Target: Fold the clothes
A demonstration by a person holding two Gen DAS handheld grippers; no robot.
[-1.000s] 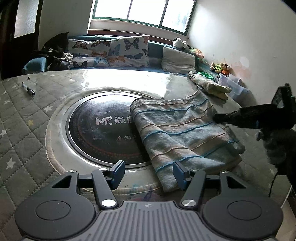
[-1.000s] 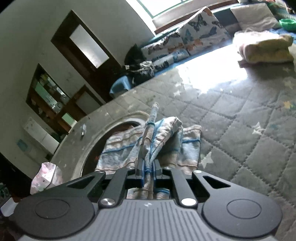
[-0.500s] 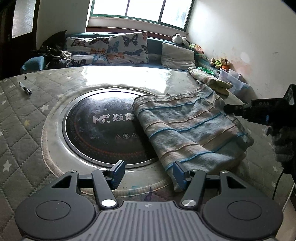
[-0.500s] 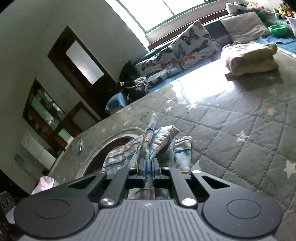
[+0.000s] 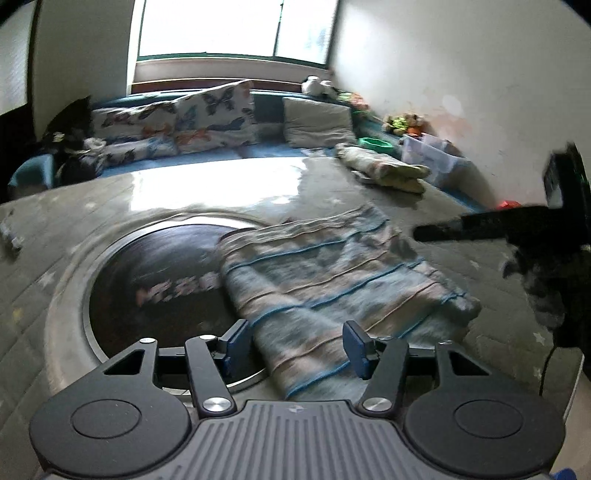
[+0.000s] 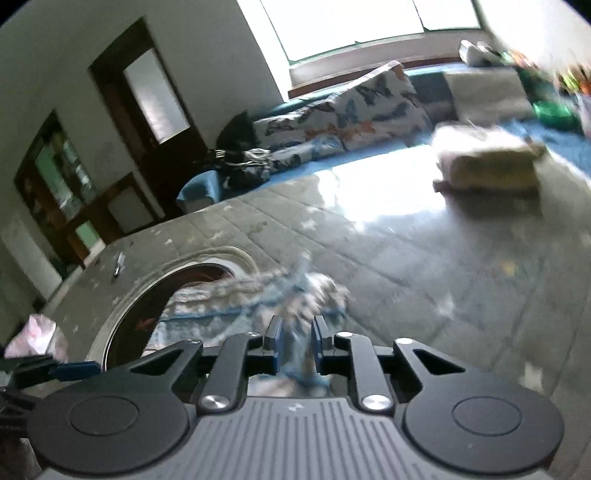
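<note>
The right gripper is opening its jaws, and a bunched fold of the striped garment is standing in the gap between the blue pads; blur keeps me from telling whether the pads are touching the cloth. From that fold the garment is spreading away from the gripper toward the dark round inset in the table.

The left gripper is closing its jaws, though they are standing well apart with nothing pressed between them. The near edge of the striped garment is lying below and just beyond the gap between its fingers. The garment, folded into a thick band with blue and tan stripes, is lying half over the right rim of the round inset and half on the quilted table cover to the right of the inset. At the right edge of the left wrist view, the dark right gripper is reaching over the garment's far right corner, with the person's hand behind it.

Beyond the inset, toward the far right of the table, a folded pale cloth is resting. Behind the table, butterfly-print cushions are leaning on a blue sofa under the window.
</note>
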